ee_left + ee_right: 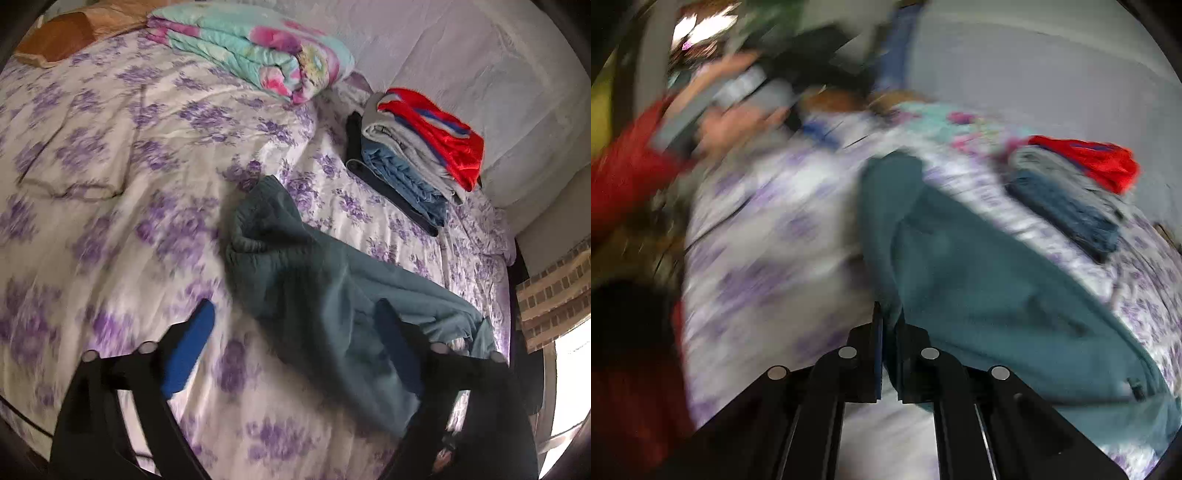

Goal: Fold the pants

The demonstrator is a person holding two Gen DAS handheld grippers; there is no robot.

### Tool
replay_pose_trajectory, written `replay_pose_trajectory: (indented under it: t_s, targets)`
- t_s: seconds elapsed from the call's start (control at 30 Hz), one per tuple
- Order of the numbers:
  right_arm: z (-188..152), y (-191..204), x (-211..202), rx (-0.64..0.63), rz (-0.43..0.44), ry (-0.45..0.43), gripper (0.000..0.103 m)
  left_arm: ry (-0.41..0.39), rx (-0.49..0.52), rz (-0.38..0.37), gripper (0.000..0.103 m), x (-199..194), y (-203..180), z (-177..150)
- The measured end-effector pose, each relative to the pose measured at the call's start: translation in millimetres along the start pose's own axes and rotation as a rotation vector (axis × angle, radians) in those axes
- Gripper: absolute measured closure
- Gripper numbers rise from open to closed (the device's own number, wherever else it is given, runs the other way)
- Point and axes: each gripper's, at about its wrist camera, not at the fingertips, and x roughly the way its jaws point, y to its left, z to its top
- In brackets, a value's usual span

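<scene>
Clamped nearly flat, my right gripper point(889, 325) pinches an edge of the teal pants point(979, 280), which trail away from it across the purple-flowered bedsheet point(768, 229). My left gripper point(295, 332) hangs spread wide above the same pants point(314, 280), its fingers point(188, 347) touching nothing. Beyond lie a stack of folded clothes point(413, 162) near the wall and a rolled floral quilt point(255, 48).
</scene>
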Motion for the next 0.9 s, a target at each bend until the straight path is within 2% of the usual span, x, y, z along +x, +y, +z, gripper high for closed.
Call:
replay_pose_trajectory:
  t_s: [0.03,0.13,0.2,0.27,0.37,0.4,0.43,0.47,0.53,0.6,0.73,0.83,0.9]
  targets:
    - [-0.6,14.0,-3.9,-0.060,-0.032,-0.002,0.097,-0.005,0.003,0.002,0.017,-2.5,-2.7,-5.5]
    - [-1.7,32.0,-0.7,-0.120,0.006,0.030,0.096,0.023,0.061,0.005,0.017,1.7,-21.7,-18.6]
    - [-1.4,39.2,5.6,-0.161,-0.022,0.065,0.094,0.038,0.135,0.054,0.017,12.0,-41.3,-23.9]
    - [-2.7,39.8,4.2,-0.166,-0.027,0.063,0.094,0.046,0.214,0.146,0.017,30.6,-59.7,-25.6]
    - [-1.6,36.7,2.4,-0.156,-0.023,0.063,0.093,0.074,0.265,0.226,0.017,57.5,-66.8,-24.1]
    - [-1.0,36.6,4.1,-0.151,-0.025,0.064,0.092,0.088,0.276,0.246,0.022,67.7,-63.0,-23.7]
    - [-0.4,35.2,3.2,-0.143,-0.025,0.063,0.089,0.095,0.272,0.254,0.041,72.5,-56.9,-23.6]
    - [0.1,32.0,2.5,-0.130,-0.023,0.061,0.086,0.093,0.263,0.262,0.050,73.0,-47.1,-23.6]
    - [-0.1,26.2,2.9,-0.097,-0.023,0.059,0.063,0.080,0.235,0.220,0.074,64.0,-28.7,-25.9]
    - [-0.2,12.6,2.4,-0.035,0.001,0.055,0.049,0.074,0.176,0.175,0.088,42.6,-0.5,-33.0]
    - [-2.5,-15.3,4.2,0.102,0.105,0.050,0.033,0.020,0.110,0.142,0.091,-0.8,45.1,-58.5]
    - [-4.2,-26.9,3.8,0.149,0.138,0.044,0.031,0.016,0.039,0.055,0.092,-18.1,76.6,-81.3]
    - [-4.2,-24.3,5.0,0.147,0.140,0.044,0.029,0.001,0.009,0.022,0.092,-28.8,83.9,-90.9]
